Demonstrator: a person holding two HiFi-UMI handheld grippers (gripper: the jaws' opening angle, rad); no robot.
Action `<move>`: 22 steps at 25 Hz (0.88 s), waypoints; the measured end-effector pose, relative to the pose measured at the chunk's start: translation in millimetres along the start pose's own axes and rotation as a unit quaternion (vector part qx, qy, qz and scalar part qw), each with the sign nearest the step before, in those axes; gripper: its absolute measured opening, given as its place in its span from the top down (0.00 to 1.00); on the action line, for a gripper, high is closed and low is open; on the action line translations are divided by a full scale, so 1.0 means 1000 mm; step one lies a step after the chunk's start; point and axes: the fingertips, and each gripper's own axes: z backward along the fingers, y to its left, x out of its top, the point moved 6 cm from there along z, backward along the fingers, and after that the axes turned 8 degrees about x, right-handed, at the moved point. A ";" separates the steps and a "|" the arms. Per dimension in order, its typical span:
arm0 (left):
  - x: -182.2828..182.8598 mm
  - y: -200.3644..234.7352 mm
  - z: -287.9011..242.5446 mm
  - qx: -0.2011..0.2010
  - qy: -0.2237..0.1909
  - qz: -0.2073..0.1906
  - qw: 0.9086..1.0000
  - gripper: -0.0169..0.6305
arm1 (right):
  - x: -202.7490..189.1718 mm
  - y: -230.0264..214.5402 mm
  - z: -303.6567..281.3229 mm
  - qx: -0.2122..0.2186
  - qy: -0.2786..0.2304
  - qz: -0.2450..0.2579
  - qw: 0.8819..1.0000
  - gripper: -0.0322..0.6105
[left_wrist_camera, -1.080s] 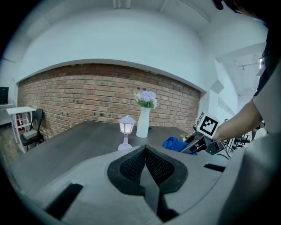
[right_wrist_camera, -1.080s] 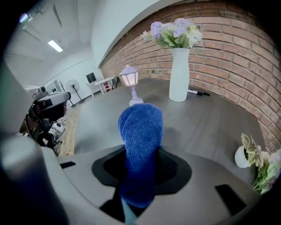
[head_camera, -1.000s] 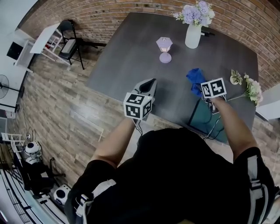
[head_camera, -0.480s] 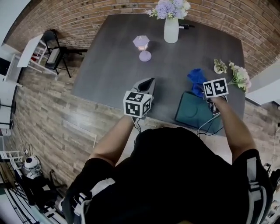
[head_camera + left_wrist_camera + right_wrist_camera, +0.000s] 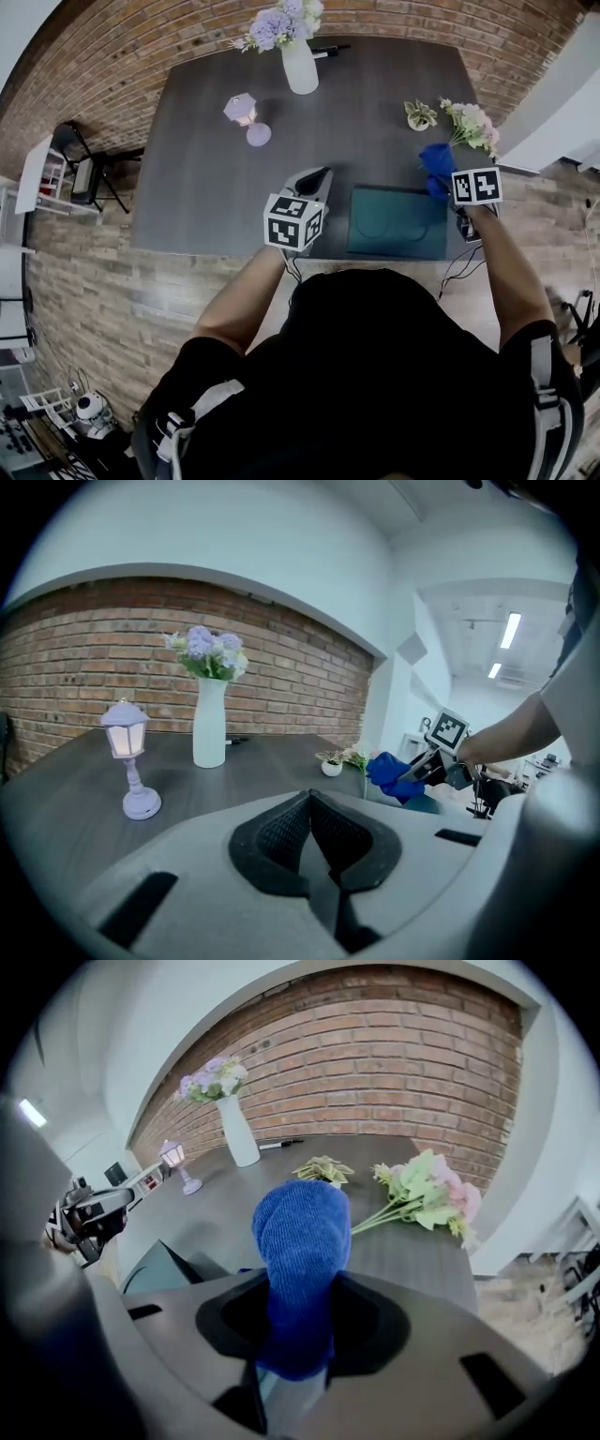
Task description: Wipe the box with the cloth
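Carried rightward since the earlier frame, the cloth [image 5: 437, 167] is clamped in the right gripper [image 5: 298, 1344] at 2 o'clock of the box [image 5: 398, 223], while the left gripper [image 5: 314, 841] is closed and empty, so the unheld box could be pushed off the table [image 5: 234, 192].

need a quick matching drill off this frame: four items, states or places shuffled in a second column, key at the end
Column 1
1. cloth
2. box
3. lantern
4. left gripper

Column 2
A. shut, nothing between the jaws
B. teal, lying flat
C. blue, clamped in the right gripper
D. lilac, standing left of the vase

Pairs: 1-C, 2-B, 3-D, 4-A
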 end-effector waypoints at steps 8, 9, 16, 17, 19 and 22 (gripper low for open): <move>0.004 -0.016 0.000 -0.024 0.007 -0.024 0.999 0.96 | -0.020 -0.019 0.026 -0.023 -0.036 -0.052 0.998 0.72; 0.003 -0.014 0.002 -0.025 0.007 -0.026 0.999 0.96 | -0.022 -0.019 0.028 -0.027 -0.041 -0.058 0.997 0.72; -0.017 -0.002 0.031 -0.031 0.018 -0.019 0.999 0.96 | -0.050 -0.018 0.043 -0.055 -0.049 -0.103 0.992 0.71; -0.022 0.000 0.038 -0.033 0.020 -0.017 0.999 0.96 | -0.056 -0.015 0.046 -0.061 -0.045 -0.106 0.991 0.71; -0.030 0.006 0.053 -0.034 0.022 -0.010 0.999 0.96 | -0.069 -0.006 0.053 -0.071 -0.044 -0.119 0.989 0.72; -0.043 0.014 0.073 -0.036 0.023 0.000 0.999 0.96 | -0.092 0.007 0.065 -0.084 -0.055 -0.147 0.984 0.72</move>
